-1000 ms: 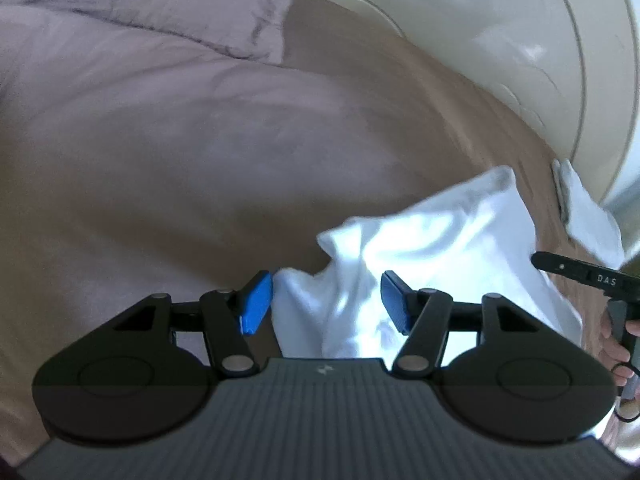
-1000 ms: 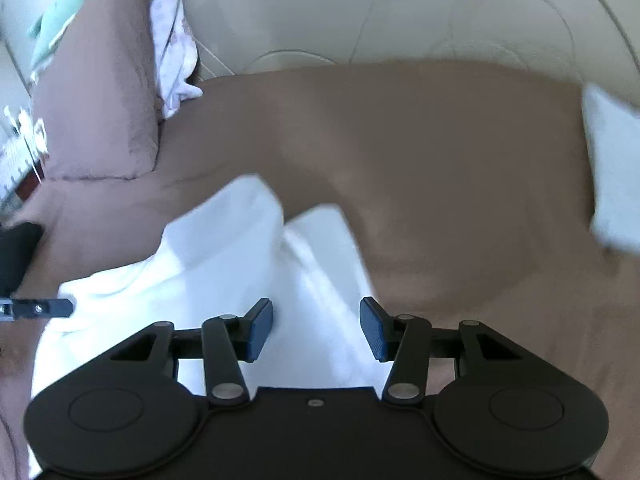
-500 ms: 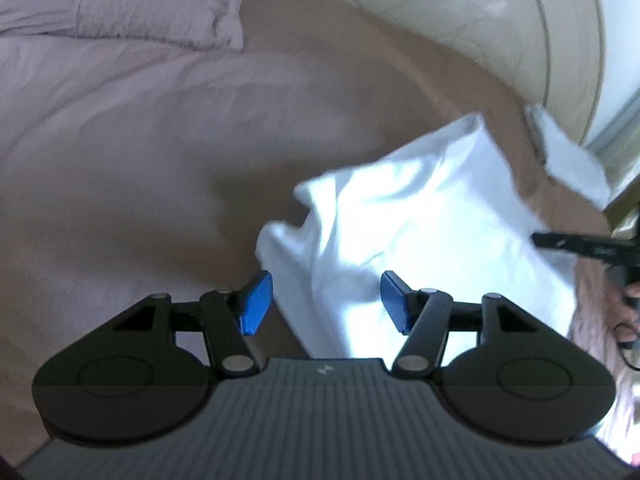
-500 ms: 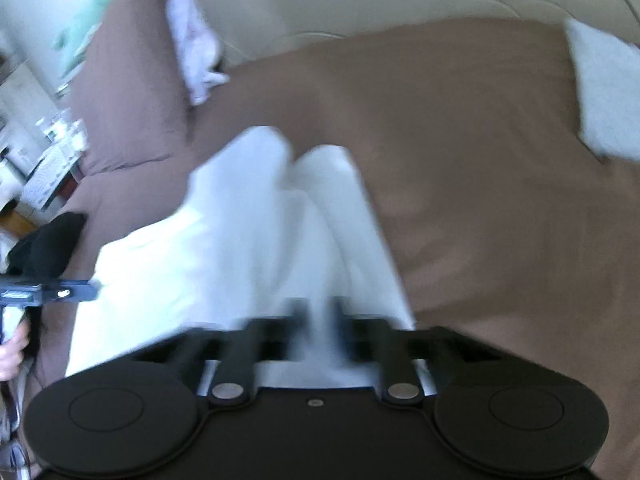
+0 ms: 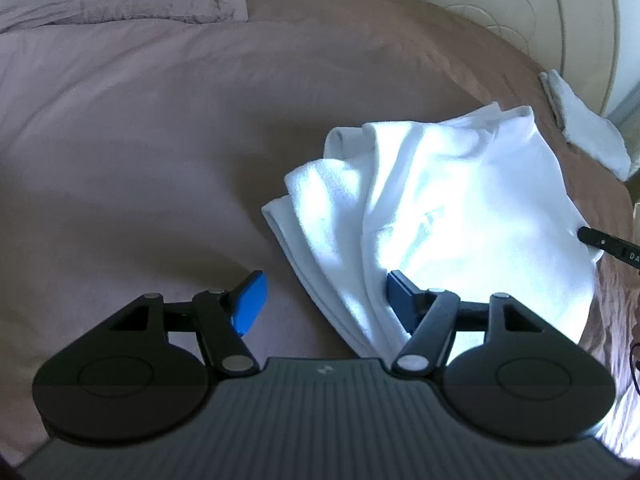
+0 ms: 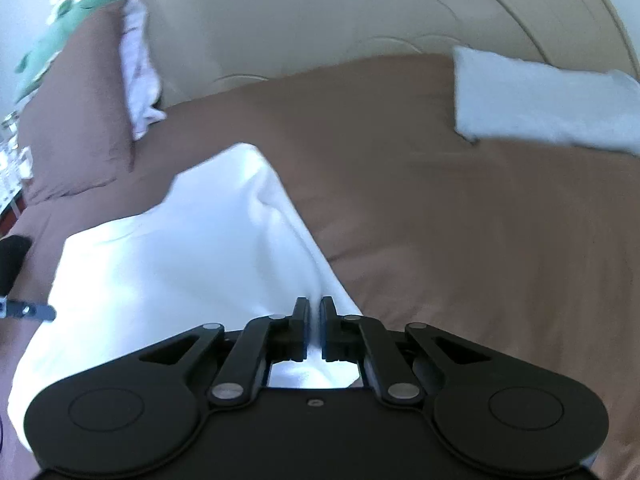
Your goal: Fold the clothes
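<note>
White garment [image 5: 460, 208] lies bunched on the brown bedspread [image 5: 168, 152], bright in the sun, its cloth doubled over into several soft layers with rolled edges along the side toward the open bedspread. In the right wrist view the same garment [image 6: 168, 264] spreads wide and mostly smooth, narrowing to a ridge of pulled cloth that runs straight into the right gripper [image 6: 315, 322].

The right gripper's fingers are clenched on that ridge, with only a thin strip of white showing between the pads. The left gripper [image 5: 324, 300] hangs over the garment's near edge, its blue-padded fingers released and spread; they have just been widening. One pad sits above bare bedspread beside the garment, the other above the cloth, and the folded edge lies between them without being pressed.

Beyond the garment, at the bedspread's far side, a folded white towel [image 6: 544, 100] lies near the cream headboard [image 6: 320, 24]. To the garment's other side a brown pillow [image 6: 76, 120] leans up, with a green plush toy [image 6: 60, 28] on top and a pale cloth [image 6: 140, 76] tucked beside it. The bedspread around the garment is bare.
</note>
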`<action>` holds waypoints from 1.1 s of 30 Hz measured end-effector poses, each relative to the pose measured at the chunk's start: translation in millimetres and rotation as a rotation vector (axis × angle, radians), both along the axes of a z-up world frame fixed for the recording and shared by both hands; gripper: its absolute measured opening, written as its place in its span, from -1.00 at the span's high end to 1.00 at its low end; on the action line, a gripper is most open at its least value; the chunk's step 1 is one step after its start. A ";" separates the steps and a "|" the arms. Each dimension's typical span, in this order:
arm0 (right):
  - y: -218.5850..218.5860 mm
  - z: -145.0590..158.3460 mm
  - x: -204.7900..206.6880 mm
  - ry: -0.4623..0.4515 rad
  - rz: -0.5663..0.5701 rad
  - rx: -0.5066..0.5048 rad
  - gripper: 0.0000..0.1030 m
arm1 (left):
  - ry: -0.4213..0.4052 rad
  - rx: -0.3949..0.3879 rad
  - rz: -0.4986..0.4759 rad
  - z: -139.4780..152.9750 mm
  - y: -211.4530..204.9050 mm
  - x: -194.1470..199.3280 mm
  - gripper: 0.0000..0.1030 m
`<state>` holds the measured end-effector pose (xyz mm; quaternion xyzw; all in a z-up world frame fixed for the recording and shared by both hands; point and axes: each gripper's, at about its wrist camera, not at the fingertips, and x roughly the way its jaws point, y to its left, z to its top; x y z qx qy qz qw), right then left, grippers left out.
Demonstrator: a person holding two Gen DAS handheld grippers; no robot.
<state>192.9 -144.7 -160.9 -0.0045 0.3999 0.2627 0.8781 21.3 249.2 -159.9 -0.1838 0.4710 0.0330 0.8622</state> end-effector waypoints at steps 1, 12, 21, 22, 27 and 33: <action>6.6 5.0 -1.4 -0.031 -0.016 -0.030 0.79 | -0.004 0.010 0.009 2.6 -0.4 -0.3 -0.28; 94.6 43.0 22.2 -0.150 0.109 -0.125 0.43 | -0.149 0.051 -0.049 23.1 -16.7 22.5 -0.24; 138.7 9.8 91.0 -0.138 -0.013 -0.343 -0.13 | -0.026 0.155 -0.034 21.4 -13.9 35.6 -0.37; 132.1 16.2 90.4 -0.144 -0.020 -0.341 -0.13 | -0.017 0.160 -0.054 25.6 -12.3 31.8 -0.38; 76.1 42.9 79.3 -0.042 -0.044 -0.225 -0.15 | 0.072 0.025 -0.097 26.0 1.2 17.2 -0.38; -12.4 43.7 42.0 0.173 -0.164 0.037 -0.25 | 0.112 -0.102 -0.070 6.2 2.9 7.6 -0.38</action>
